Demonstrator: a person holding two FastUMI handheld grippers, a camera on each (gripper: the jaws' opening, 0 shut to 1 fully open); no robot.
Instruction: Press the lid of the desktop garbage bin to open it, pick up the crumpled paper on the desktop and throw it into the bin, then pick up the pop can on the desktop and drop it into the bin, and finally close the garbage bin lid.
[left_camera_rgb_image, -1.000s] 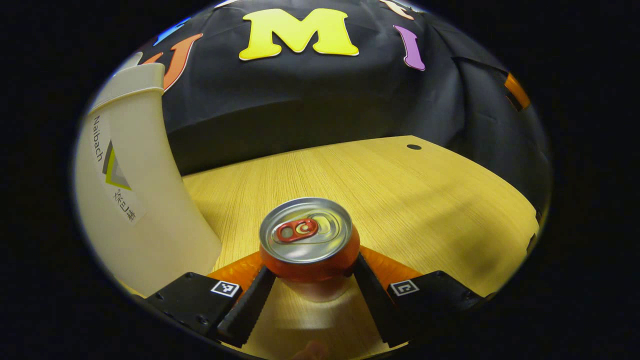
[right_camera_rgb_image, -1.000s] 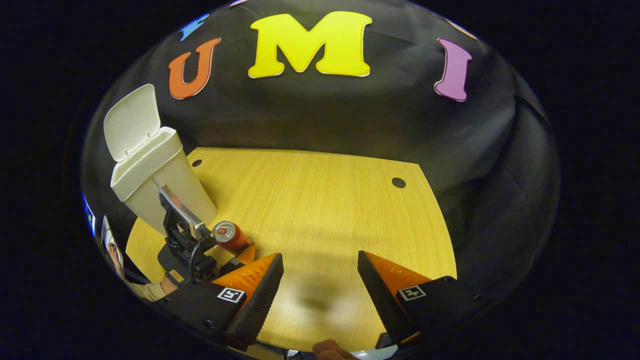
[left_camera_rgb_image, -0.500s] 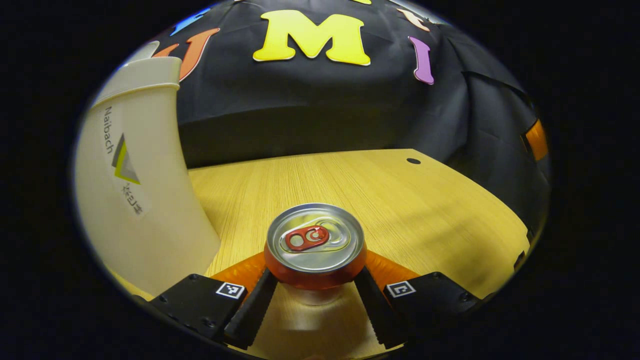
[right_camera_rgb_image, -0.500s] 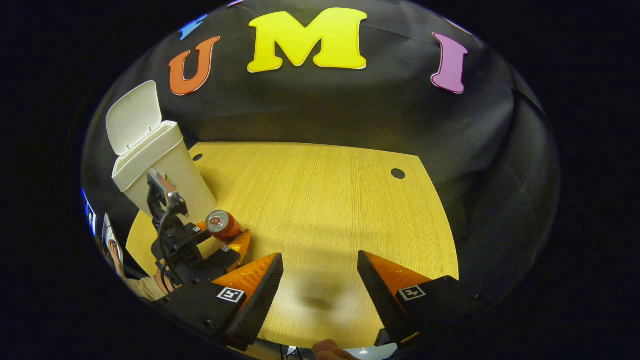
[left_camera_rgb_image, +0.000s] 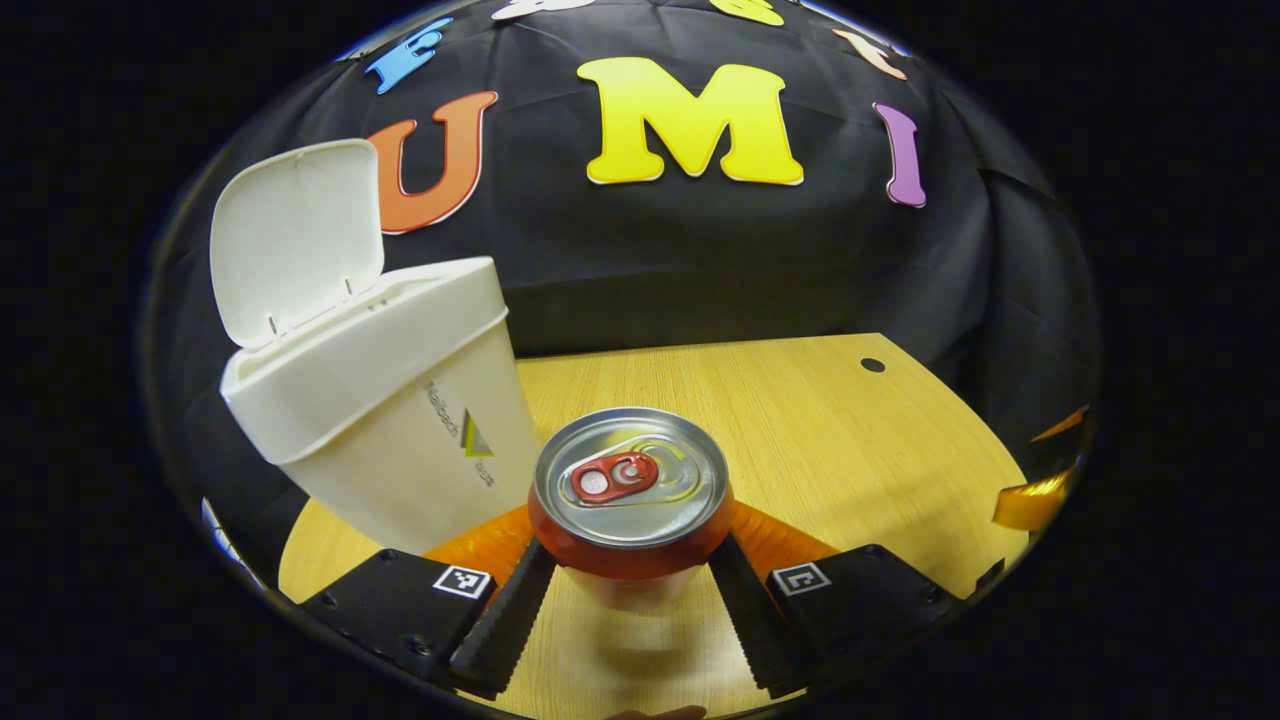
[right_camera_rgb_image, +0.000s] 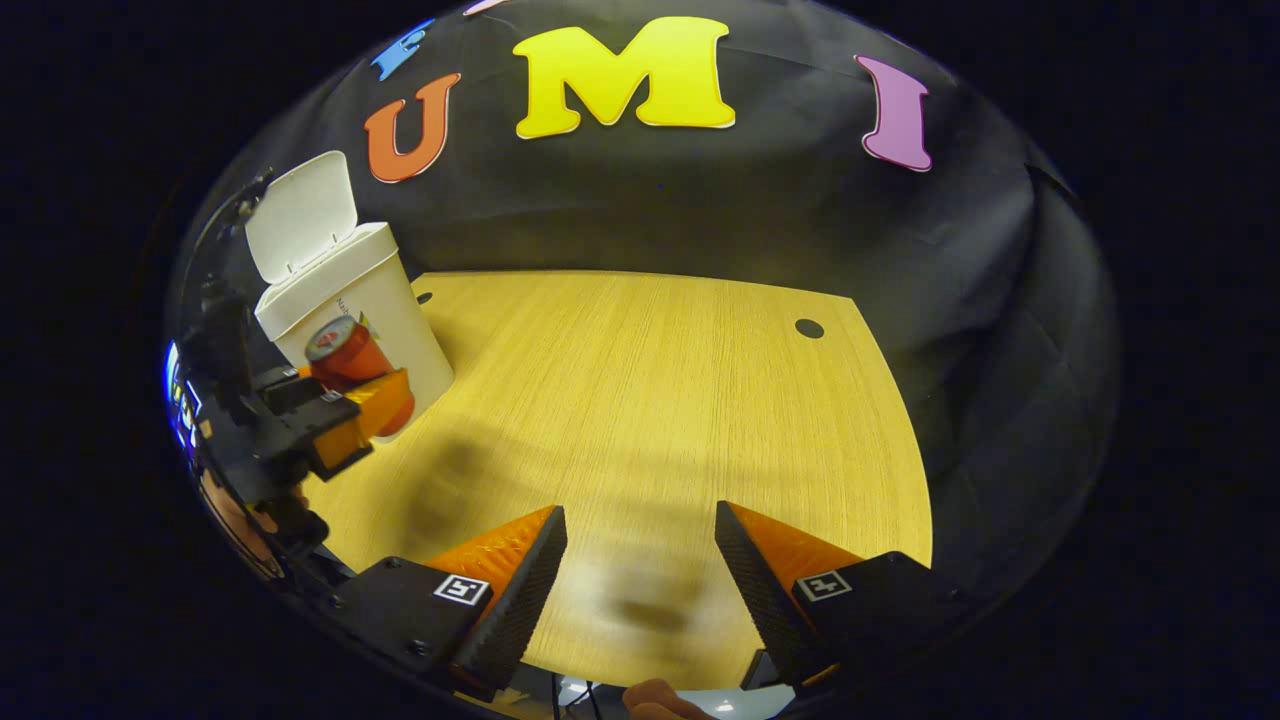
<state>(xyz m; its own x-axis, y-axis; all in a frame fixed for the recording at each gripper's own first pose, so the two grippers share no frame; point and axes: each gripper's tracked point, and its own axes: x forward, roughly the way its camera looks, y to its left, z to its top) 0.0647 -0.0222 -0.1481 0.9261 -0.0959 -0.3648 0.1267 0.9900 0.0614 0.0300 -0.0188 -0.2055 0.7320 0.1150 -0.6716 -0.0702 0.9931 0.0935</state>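
Red pop can (left_camera_rgb_image: 630, 500) clamped between left gripper (left_camera_rgb_image: 630, 610) fingers.

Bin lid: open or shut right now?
Open. The lid stands tipped back above the bin rim, in both gripper views.

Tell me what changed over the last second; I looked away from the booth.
The left claw, clamped on the pop can, lifted it off the desktop and up beside the garbage bin, short of its open top. Nothing was newly grasped or released. The lid stayed open, and the right claw stayed open and empty above the desktop.
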